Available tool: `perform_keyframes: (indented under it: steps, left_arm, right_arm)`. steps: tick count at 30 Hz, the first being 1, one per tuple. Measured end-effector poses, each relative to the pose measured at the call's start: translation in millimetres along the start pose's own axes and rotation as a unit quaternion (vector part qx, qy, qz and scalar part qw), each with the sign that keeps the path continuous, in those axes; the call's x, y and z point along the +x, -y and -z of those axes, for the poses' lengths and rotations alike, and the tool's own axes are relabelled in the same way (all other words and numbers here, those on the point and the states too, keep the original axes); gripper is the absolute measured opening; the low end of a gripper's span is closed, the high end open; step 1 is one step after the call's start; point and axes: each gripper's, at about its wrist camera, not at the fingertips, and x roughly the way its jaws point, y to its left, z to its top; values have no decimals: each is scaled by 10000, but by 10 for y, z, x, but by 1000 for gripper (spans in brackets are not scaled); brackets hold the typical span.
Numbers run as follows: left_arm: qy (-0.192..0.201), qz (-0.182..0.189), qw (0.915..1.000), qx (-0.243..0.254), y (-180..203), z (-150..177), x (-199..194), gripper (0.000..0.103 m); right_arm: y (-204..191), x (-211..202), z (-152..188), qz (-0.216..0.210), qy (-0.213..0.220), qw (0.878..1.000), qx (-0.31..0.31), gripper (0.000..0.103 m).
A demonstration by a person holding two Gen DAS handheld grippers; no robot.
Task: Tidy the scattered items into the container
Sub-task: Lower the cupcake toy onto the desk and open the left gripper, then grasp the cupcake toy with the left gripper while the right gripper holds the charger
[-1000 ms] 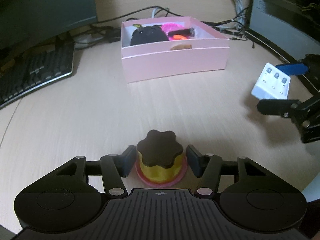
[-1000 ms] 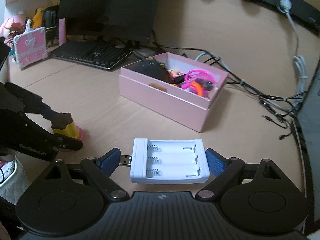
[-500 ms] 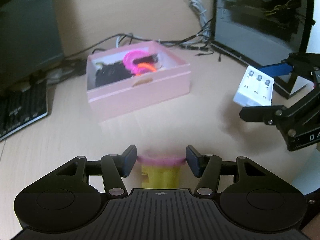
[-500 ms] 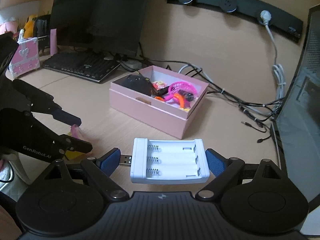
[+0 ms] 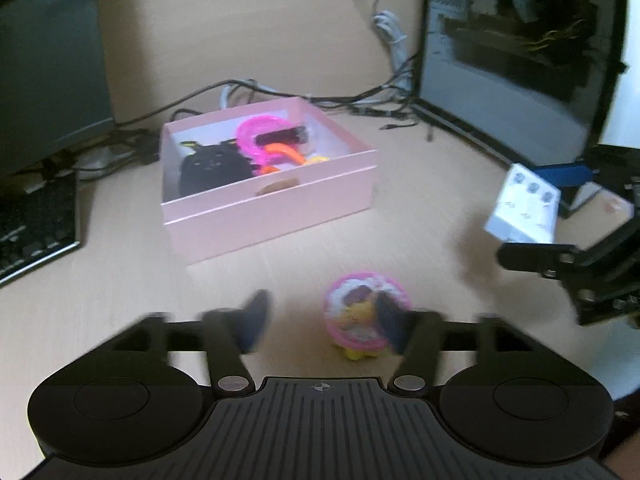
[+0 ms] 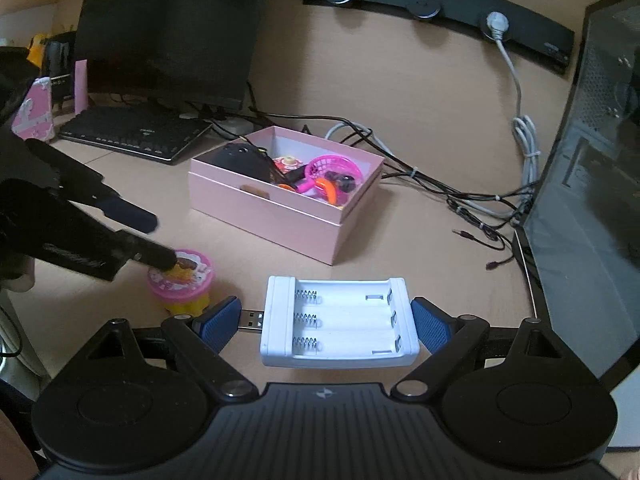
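A yellow toy with a pink base (image 5: 362,322) (image 6: 180,282) lies tipped over on the desk, base upward, in front of the pink box (image 5: 272,220) (image 6: 264,216). My left gripper (image 5: 324,322) (image 6: 158,240) is opening, its blurred fingers wide apart. The toy sits against the right finger, and the pads do not clamp it. My right gripper (image 6: 326,318) (image 5: 548,216) is shut on a white battery charger (image 6: 340,320) (image 5: 524,212) with a USB plug, held above the desk. The box holds a black plush, a pink ring and orange pieces.
A black keyboard (image 6: 136,132) and a dark monitor (image 6: 168,28) stand behind the box on the left. A computer case (image 6: 592,184) fills the right side. Loose cables (image 6: 472,200) trail between box and case. A small pink trunk (image 6: 34,112) stands far left.
The left jaws have spread wide and the yellow toy has left their grip; it now lies on the desk with its pink base up. The right gripper still holds the charger.
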Motion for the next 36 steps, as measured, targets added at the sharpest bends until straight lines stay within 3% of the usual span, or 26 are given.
perform_keyframes:
  steps: [1, 6, 7, 8, 10, 24, 30, 36]
  left_arm:
    - [-28, 10, 10000, 67, 40, 17, 23, 92]
    - [-392, -71, 9989, 260, 239, 64, 395, 90]
    - [-424, -133, 9986, 270, 265, 62, 461, 83]
    - [-456, -190, 9984, 272, 284, 56, 521, 68]
    - [-427, -268, 9985, 212, 290, 30, 568, 59]
    - [-120, -72, 9996, 234, 177, -128, 139, 59]
    - [245, -36, 9997, 90, -115, -560, -30, 59]
    - [606, 154, 9979, -166, -470, -1165, 44, 59]
  right_arm:
    - [7, -7, 8, 10, -5, 10000, 24, 91]
    - [34, 19, 49, 14, -112, 9999, 38, 91]
    - [42, 20, 56, 7, -126, 9999, 48, 91]
    - [46, 20, 63, 5, -137, 9999, 51, 91]
    - [50, 7, 69, 13, -134, 9999, 20, 91]
    - [-29, -2, -43, -165, 3, 9996, -210, 91]
    - [-108, 28, -310, -271, 306, 9978, -514, 91]
    - [-179, 157, -710, -201, 817, 9930, -825, 91]
